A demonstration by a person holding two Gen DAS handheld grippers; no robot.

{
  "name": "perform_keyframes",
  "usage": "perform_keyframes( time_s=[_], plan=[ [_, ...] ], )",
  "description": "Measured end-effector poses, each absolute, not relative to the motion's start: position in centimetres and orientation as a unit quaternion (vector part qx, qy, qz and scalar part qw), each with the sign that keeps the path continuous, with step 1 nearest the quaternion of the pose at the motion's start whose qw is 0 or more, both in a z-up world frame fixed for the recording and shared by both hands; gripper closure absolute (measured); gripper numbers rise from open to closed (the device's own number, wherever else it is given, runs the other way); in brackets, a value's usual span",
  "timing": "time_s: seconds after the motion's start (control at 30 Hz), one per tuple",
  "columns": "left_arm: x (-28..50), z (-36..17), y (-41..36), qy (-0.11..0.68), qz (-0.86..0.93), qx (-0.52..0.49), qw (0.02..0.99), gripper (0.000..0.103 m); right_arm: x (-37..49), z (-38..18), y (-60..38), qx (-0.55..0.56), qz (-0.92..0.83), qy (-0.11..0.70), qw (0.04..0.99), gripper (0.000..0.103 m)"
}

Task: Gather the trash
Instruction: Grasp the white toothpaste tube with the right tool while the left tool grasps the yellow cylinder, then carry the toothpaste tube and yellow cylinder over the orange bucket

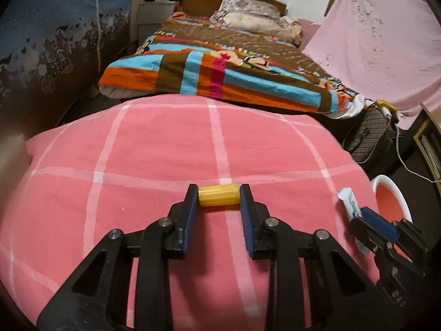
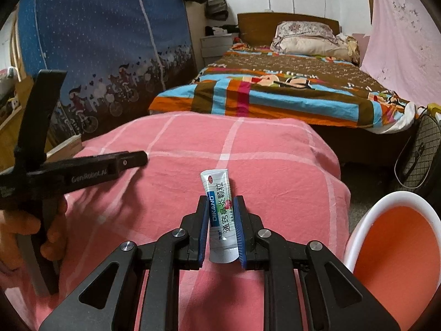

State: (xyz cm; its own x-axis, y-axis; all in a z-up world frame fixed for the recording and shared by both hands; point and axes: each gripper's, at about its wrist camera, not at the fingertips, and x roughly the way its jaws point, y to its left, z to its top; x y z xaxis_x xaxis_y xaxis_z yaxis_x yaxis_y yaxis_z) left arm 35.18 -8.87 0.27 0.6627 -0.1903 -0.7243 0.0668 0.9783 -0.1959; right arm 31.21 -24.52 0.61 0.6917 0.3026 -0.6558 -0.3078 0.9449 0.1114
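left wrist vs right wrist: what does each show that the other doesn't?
Left wrist only: the yellow cylinder spanning the left hand-held gripper fingers, lying crosswise on the pink checked cloth.

Right wrist only: the print on the medicine sachet clamped in the right hand-held gripper, the person's hand on the left tool's handle, and bags hanging on the wall.

Both: the cloth, the sachet, the white-rimmed orange bin, the bed.
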Motion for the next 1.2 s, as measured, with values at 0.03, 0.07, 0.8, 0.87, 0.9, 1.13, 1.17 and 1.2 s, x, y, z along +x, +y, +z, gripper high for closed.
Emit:
perform_keyframes(
  time_s=[0.03,0.07,0.8,0.87,0.9,1.13,1.17,1.2],
  plan=[
    [34.7,0.5,-8.9,0.395,-0.073,-0.075,0.913,0.090,31.1,0.7,-24.5,-0.003,0.165,0.350,0.922,0.087],
    [34.4,0.7,-8.9,0.386,-0.075,-0.074,0.916,0.090,30.8,0.9,-24.7,0.000,0.163,0.343,0.925,0.087],
    [24.3,7.4,-11.7,0.138,-0.095,-0.027,0.986,0.090,22.9,5.8,-28.7,0.037,0.145,0.083,0.985,0.087],
    [23.7,7.9,-12.3,0.127,-0.099,-0.018,0.987,0.090,22.3,6.2,-29.2,0.038,0.137,0.062,0.988,0.087],
    [23.4,8.1,-12.7,0.120,-0.102,-0.013,0.987,0.090,22.0,6.4,-29.6,0.041,0.133,0.052,0.989,0.087],
    [22.2,8.9,-14.5,0.099,-0.117,0.007,0.988,0.090,21.1,7.1,-32.0,0.061,0.110,0.027,0.992,0.087],
    [22.1,9.0,-14.8,0.096,-0.120,0.009,0.988,0.090,21.0,7.1,-32.3,0.064,0.105,0.027,0.992,0.087],
    [22.0,9.1,-15.1,0.094,-0.123,0.012,0.988,0.090,20.8,7.1,-32.5,0.066,0.102,0.026,0.992,0.087]
  ],
)
